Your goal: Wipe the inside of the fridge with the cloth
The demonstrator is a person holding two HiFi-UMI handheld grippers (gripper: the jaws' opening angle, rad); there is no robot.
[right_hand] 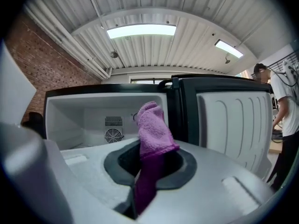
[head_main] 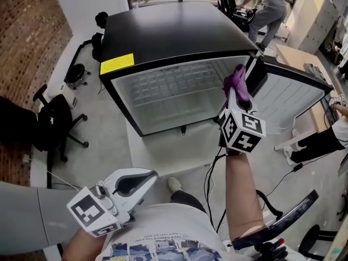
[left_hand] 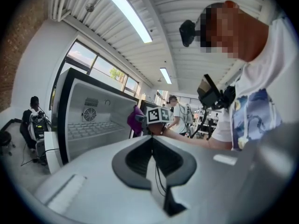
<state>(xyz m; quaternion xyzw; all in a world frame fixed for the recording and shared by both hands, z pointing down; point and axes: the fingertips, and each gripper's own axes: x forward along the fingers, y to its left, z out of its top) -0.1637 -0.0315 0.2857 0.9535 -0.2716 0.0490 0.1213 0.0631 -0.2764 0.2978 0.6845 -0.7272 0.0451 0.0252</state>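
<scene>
The fridge (head_main: 163, 37) is a small black one with its door (head_main: 288, 99) swung open to the right. It sits on a low white platform (head_main: 174, 151), and a yellow label (head_main: 116, 63) marks the front left corner of its top. Its pale inside is lit, with ribbed walls and a round fan vent (right_hand: 113, 135) on the back wall.

The right gripper (head_main: 235, 94) is raised at the right edge of the fridge opening, just beside the hinge side of the door. Its jaws are clamped on the purple cloth (head_main: 236, 80). In the right gripper view the cloth (right_hand: 152, 134) runs up from between the jaws and its free end stands above them as a folded tuft, in front of the opening rather than against a wall. I cannot tell whether it touches the fridge frame.

The left gripper (head_main: 151, 174) hangs low, close to the person's torso and well apart from the fridge. In the left gripper view its jaws (left_hand: 152, 146) are pressed together with nothing between them.

Off to the left stands a black office chair (head_main: 54, 124) on the grey floor. Behind the fridge another person (head_main: 269, 10) leans over a desk.
</scene>
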